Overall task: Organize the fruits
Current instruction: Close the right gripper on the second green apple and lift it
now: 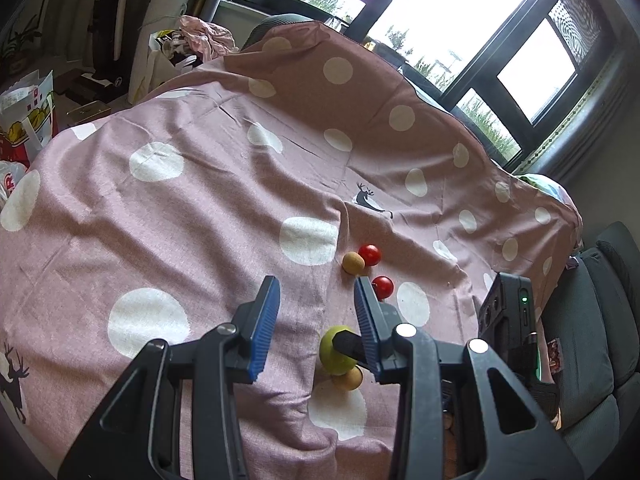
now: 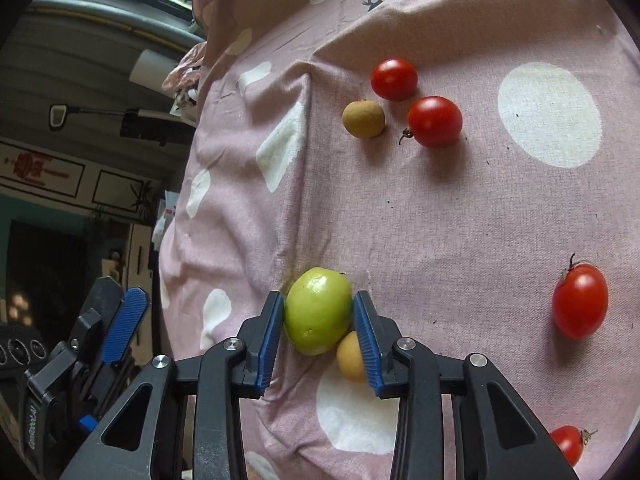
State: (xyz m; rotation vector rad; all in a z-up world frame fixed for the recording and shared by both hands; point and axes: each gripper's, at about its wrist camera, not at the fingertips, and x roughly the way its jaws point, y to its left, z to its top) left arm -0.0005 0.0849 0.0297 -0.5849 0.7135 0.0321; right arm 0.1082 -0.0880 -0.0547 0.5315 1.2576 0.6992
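Right wrist view: right tongs (image 2: 318, 326) pressed on a green fruit (image 2: 318, 310), blue pads touching both its sides; a tan fruit (image 2: 350, 358) touches it beside the right pad
Only here: an oval red tomato (image 2: 580, 300) far right, another (image 2: 568, 444) at the lower edge
Left wrist view: left tongs (image 1: 316, 320) stand partly apart, nothing between the pads
Only here: windows (image 1: 460, 12) and a paper bag (image 1: 28, 120)
Both views: two red tomatoes (image 2: 394, 79) (image 2: 435, 121) and a second tan fruit (image 2: 363, 118) clustered on the pink dotted cloth (image 2: 440, 220)
Green fruit's look: smooth, glossy, slightly oval, resting on the cloth
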